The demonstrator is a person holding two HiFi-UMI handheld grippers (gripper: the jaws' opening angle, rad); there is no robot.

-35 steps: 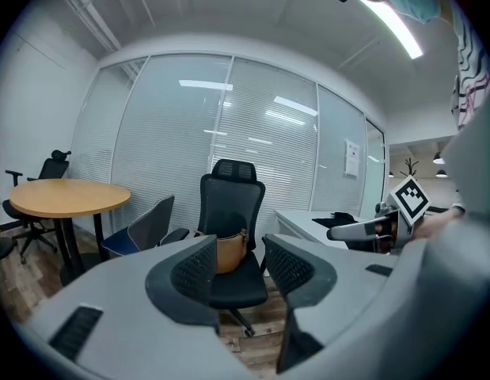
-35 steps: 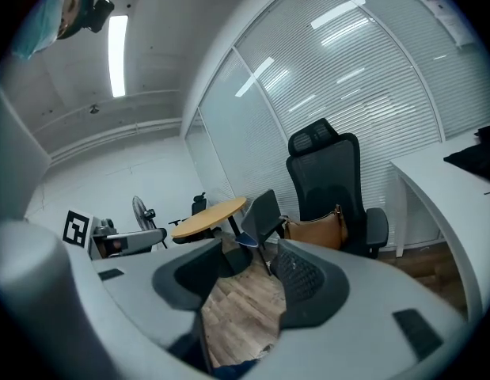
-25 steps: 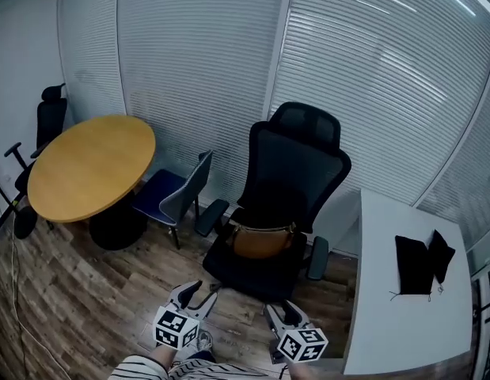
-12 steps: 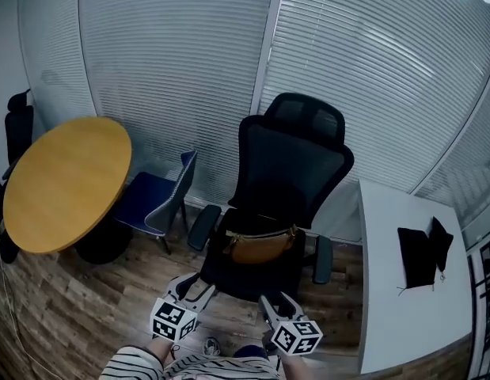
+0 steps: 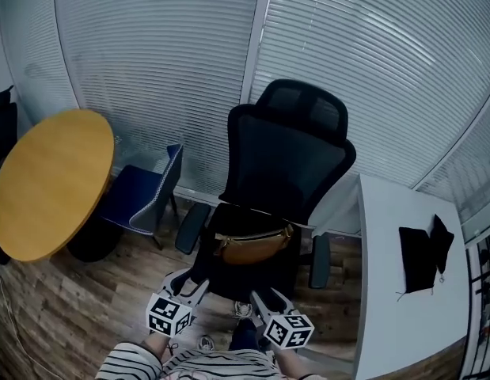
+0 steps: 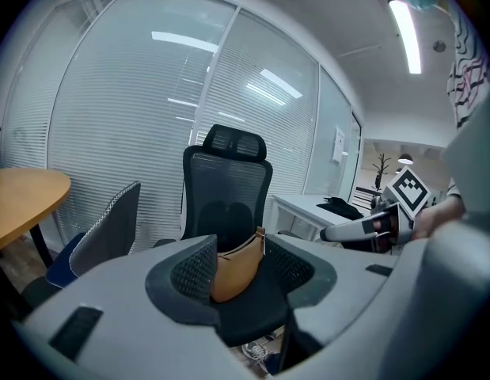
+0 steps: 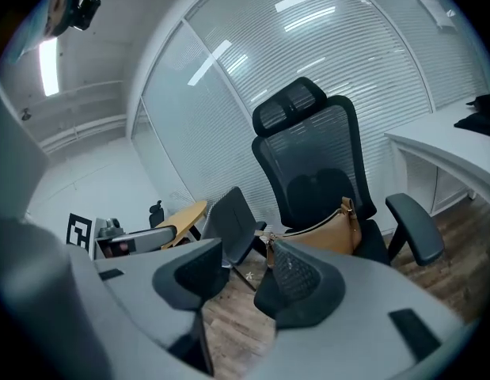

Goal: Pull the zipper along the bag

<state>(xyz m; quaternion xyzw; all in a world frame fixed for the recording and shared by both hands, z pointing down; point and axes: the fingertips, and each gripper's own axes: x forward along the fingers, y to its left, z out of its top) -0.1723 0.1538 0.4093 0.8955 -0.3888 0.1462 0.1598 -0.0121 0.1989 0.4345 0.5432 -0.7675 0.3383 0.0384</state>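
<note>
A tan crescent-shaped bag (image 5: 255,248) lies on the seat of a black mesh office chair (image 5: 286,165). In the left gripper view the bag (image 6: 237,266) shows between the jaws, some way beyond them; in the right gripper view the bag (image 7: 332,233) is right of the jaws. My left gripper (image 5: 186,288) and right gripper (image 5: 260,298) are held low in front of the chair, short of the bag. Both stand open with nothing between the pads. The zipper pull is too small to make out.
A round wooden table (image 5: 48,182) stands at the left with a blue-grey chair (image 5: 146,196) beside it. A white desk (image 5: 399,291) at the right carries a black pouch (image 5: 423,256). Blinds cover the glass wall behind. The floor is wood plank.
The view has moved toward the chair, so the chair and bag sit closer and more central. Both grippers stayed low and open and came nearer the seat.
</note>
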